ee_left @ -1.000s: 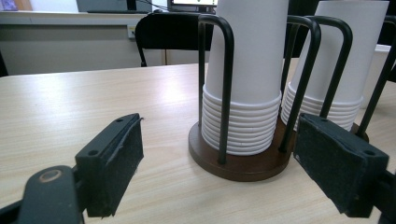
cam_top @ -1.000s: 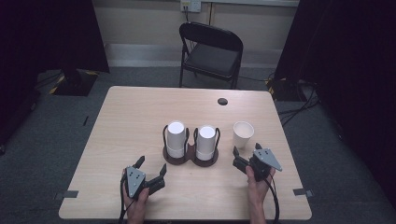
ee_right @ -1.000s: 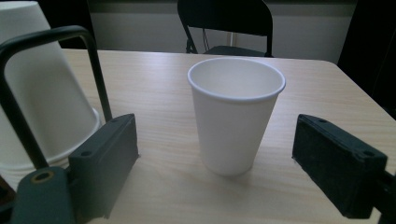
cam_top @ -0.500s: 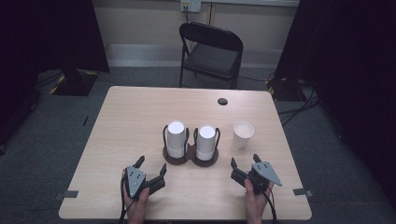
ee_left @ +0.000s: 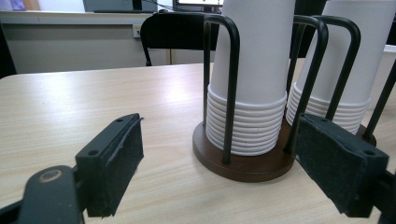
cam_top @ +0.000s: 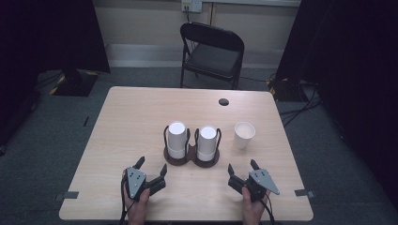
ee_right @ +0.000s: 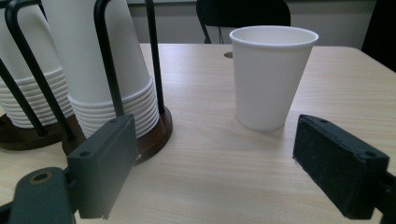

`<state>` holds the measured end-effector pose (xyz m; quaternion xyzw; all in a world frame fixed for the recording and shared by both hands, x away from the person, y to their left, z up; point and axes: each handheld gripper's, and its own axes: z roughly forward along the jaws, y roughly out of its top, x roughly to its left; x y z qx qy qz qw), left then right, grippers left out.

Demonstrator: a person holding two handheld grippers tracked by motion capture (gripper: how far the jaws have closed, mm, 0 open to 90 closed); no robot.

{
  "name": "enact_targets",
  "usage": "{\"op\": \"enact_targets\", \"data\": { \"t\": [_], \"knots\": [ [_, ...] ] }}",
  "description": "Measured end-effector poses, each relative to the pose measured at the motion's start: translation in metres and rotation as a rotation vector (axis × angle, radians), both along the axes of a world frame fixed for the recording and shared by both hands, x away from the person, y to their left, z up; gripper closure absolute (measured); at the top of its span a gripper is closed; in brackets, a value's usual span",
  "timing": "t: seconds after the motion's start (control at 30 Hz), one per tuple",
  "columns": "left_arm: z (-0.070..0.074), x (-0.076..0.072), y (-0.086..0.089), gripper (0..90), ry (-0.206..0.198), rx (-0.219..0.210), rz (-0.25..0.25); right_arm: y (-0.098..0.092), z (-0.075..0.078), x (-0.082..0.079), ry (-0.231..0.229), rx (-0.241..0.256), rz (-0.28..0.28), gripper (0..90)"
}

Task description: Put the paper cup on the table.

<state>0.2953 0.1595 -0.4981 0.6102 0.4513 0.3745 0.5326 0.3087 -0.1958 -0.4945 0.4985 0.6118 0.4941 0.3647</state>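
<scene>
We hold two grippers low over the near edge of a pale wooden tabletop [cam_top: 131, 122]. Our left gripper [cam_top: 151, 168] sits at the near left with its fingers [ee_left: 112, 163] spread wide and holding nothing. Our right gripper [cam_top: 241, 171] sits at the near right, its fingers [ee_right: 341, 163] also spread apart and empty.

Just beyond and between the two grippers, near the middle of the tabletop, stands a dark brown double cup holder [cam_top: 191, 158] with black wire loops. It carries two stacks of white paper cups, upside down: the left stack [cam_top: 176, 138] and the right stack [cam_top: 207, 141], side by side. In the left gripper view the holder stands just ahead of the fingers, toward the right.

To the right of the holder, apart from it, a single white paper cup [cam_top: 244, 134] stands upright and open on the tabletop. In the right gripper view this cup stands ahead, between the two fingers.

Farther back, a small dark round spot [cam_top: 224, 101] marks the tabletop. Beyond the far edge stands a black folding chair [cam_top: 212, 49].
</scene>
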Motion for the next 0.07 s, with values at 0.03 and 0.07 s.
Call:
{"op": "enact_targets", "data": {
  "t": [0.03,0.07],
  "knots": [
    [-0.0001,0.0,-0.0002,15.9,-0.002,-0.003,0.003,0.0003,0.0,0.0004,0.004,-0.005,-0.003,13.1],
    [0.0,-0.0002,0.0002,15.9,-0.001,0.0,0.002,0.0009,0.0001,0.0003,0.003,-0.011,-0.003,13.1]
  ]
}}
